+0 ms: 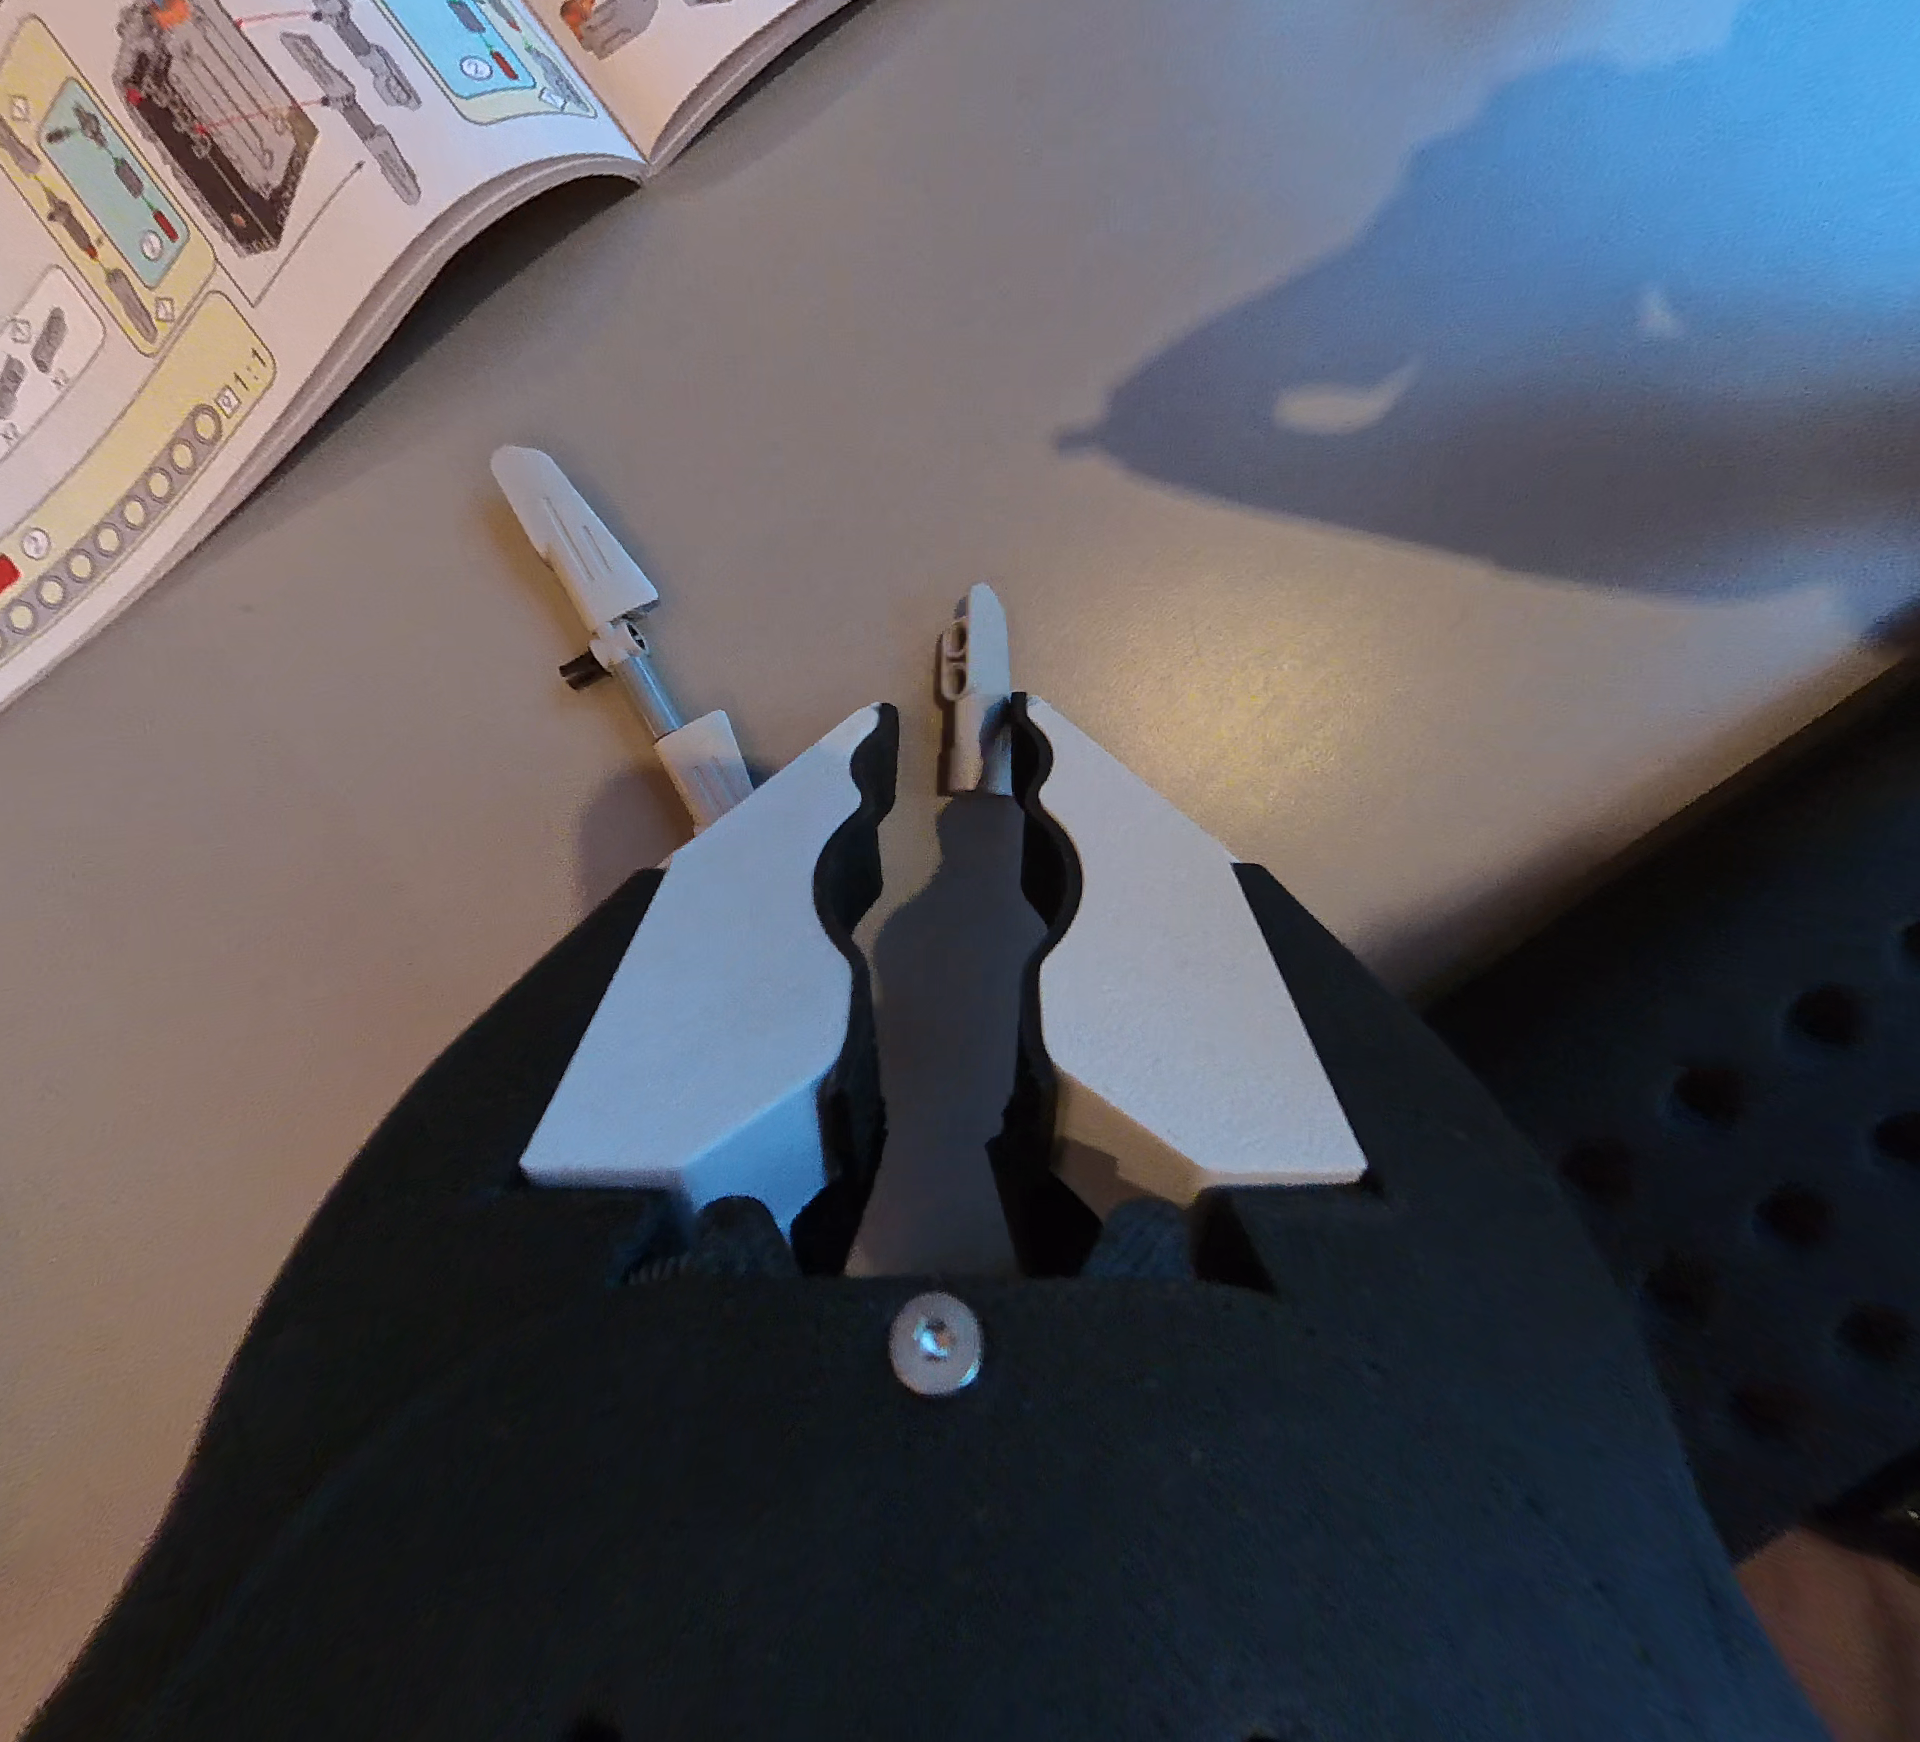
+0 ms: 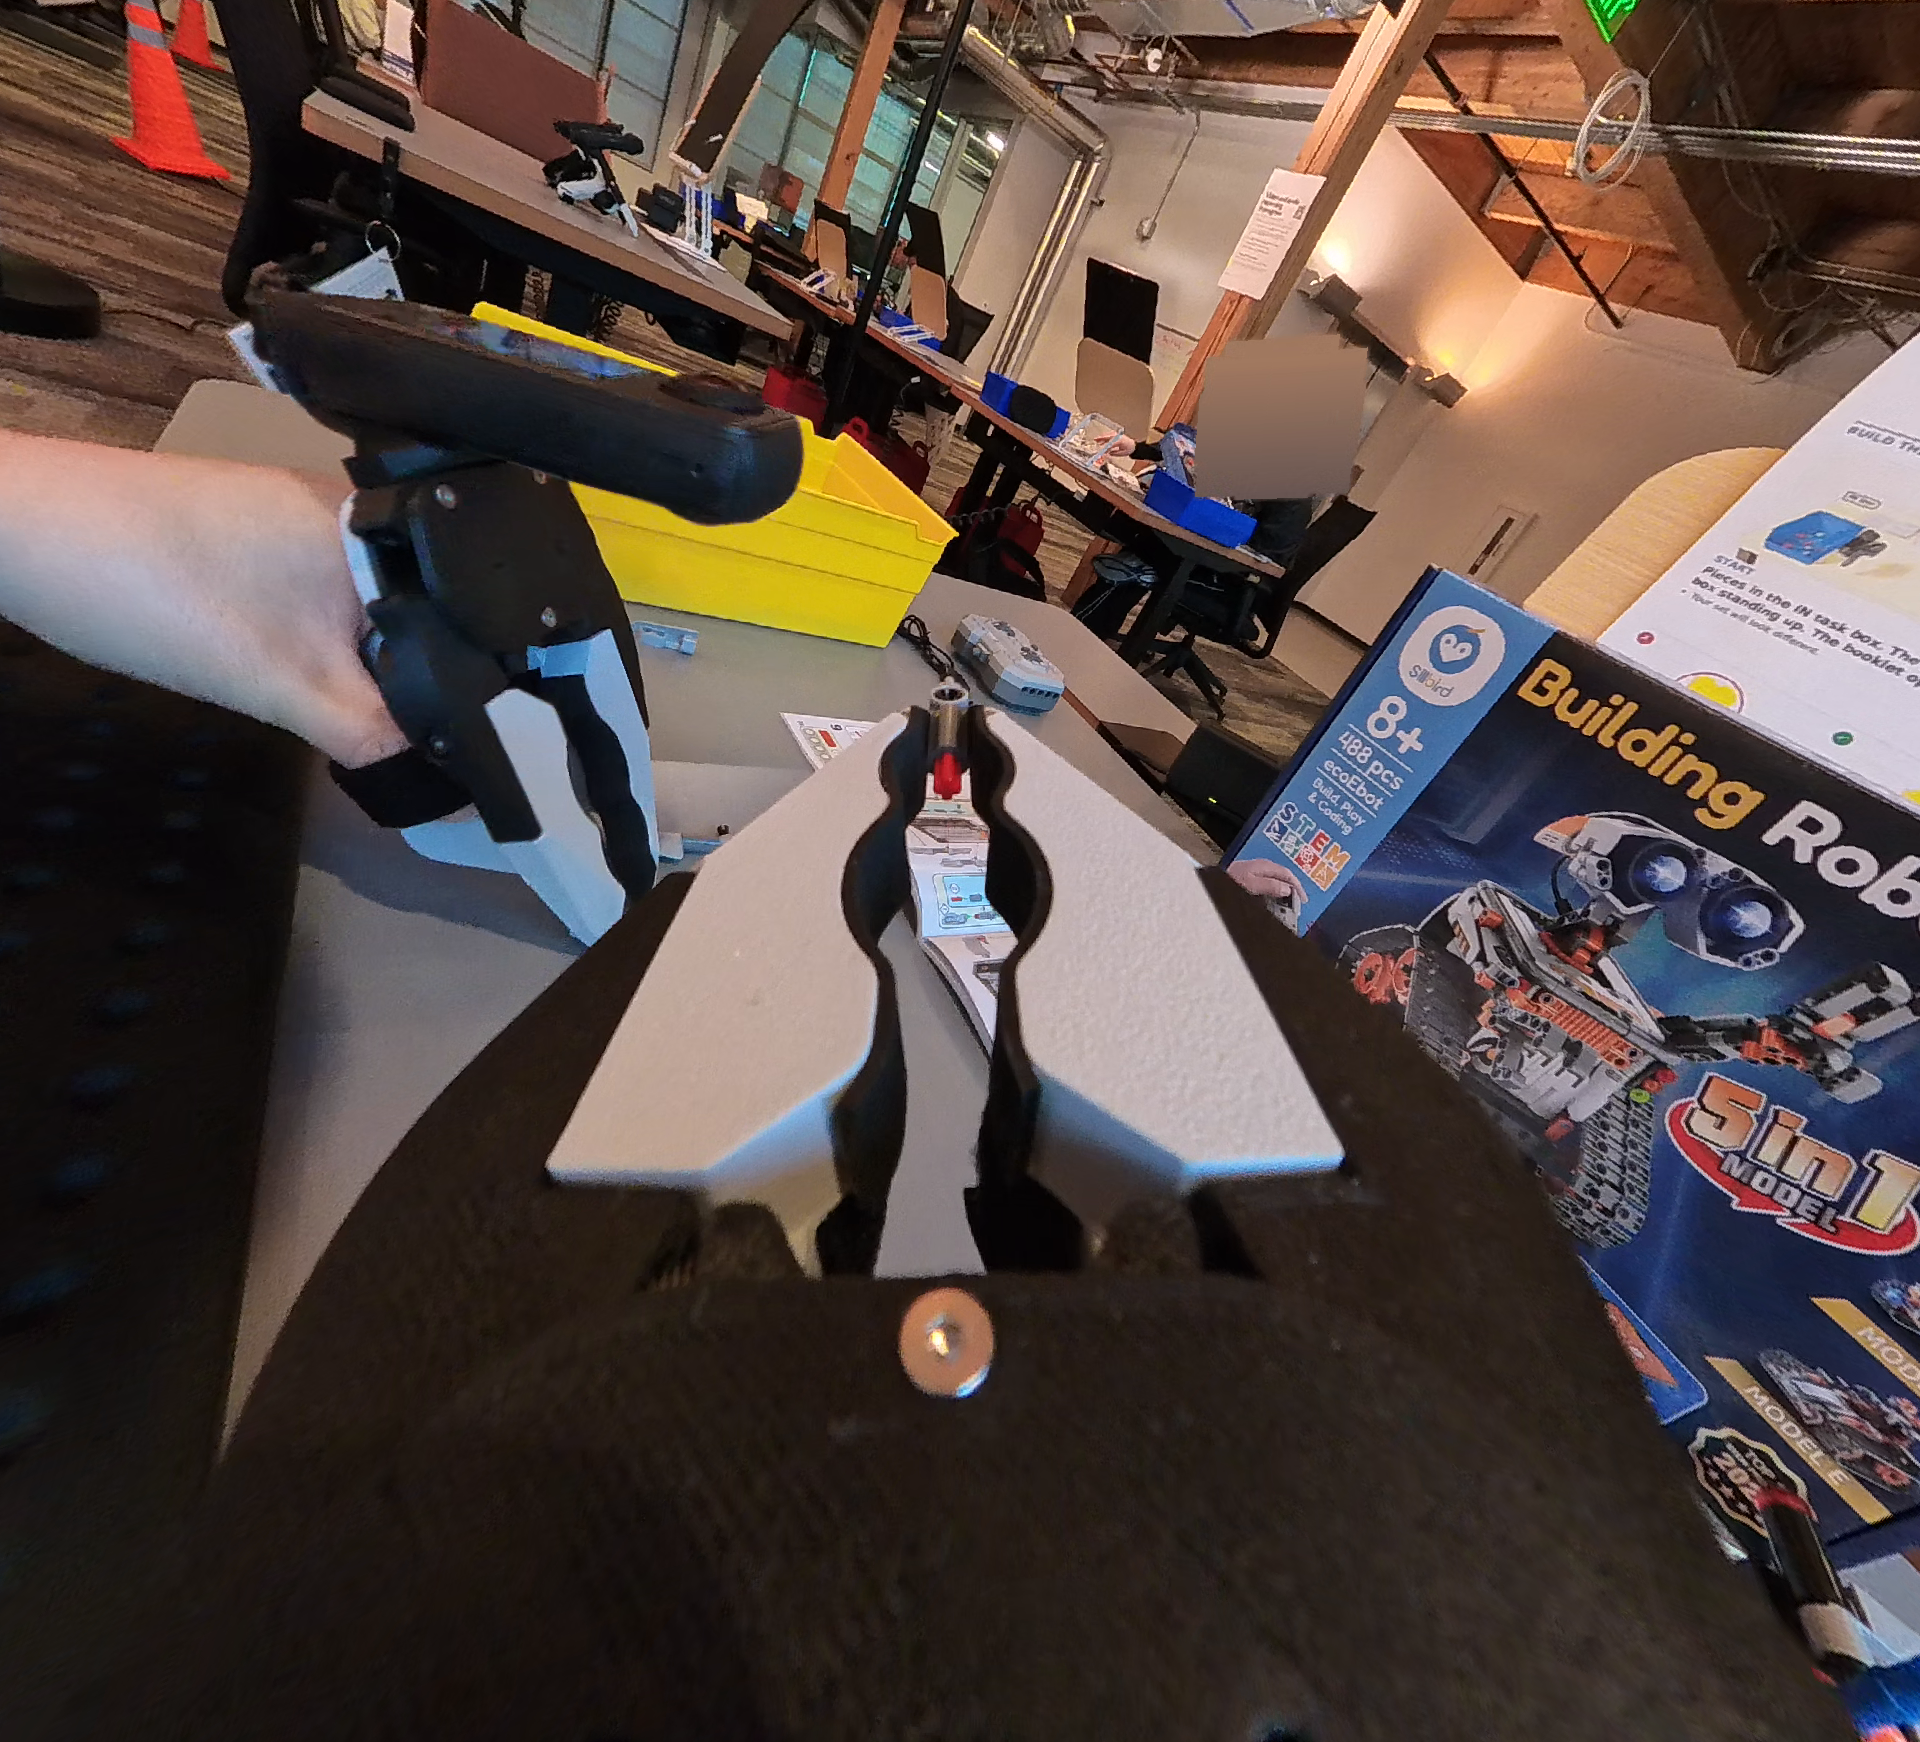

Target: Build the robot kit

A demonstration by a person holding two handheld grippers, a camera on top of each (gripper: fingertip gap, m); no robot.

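Observation:
In the left wrist view my left gripper (image 1: 954, 713) is low over the grey table (image 1: 1195, 342), jaws slightly apart. A small light grey connector piece (image 1: 971, 684) stands between the fingertips, against the right pad, with a gap to the left pad. A white blade-shaped part on a grey axle with a black pin (image 1: 587, 549) lies just left of the gripper. My right gripper (image 2: 948, 728) is raised above the table and shut on a small grey tube with a red pin (image 2: 945, 742). The left gripper (image 2: 613, 903) also shows there, held by a hand and pointing down.
An open instruction booklet (image 1: 260, 134) lies at the far left. A black perforated mat (image 1: 1714, 1121) borders the table on the right. In the right wrist view I see a yellow bin (image 2: 790, 549), a grey battery box (image 2: 1010, 662) and a blue kit box (image 2: 1610, 1017). Across from one pair of fingers to the other is roughly 20 centimetres.

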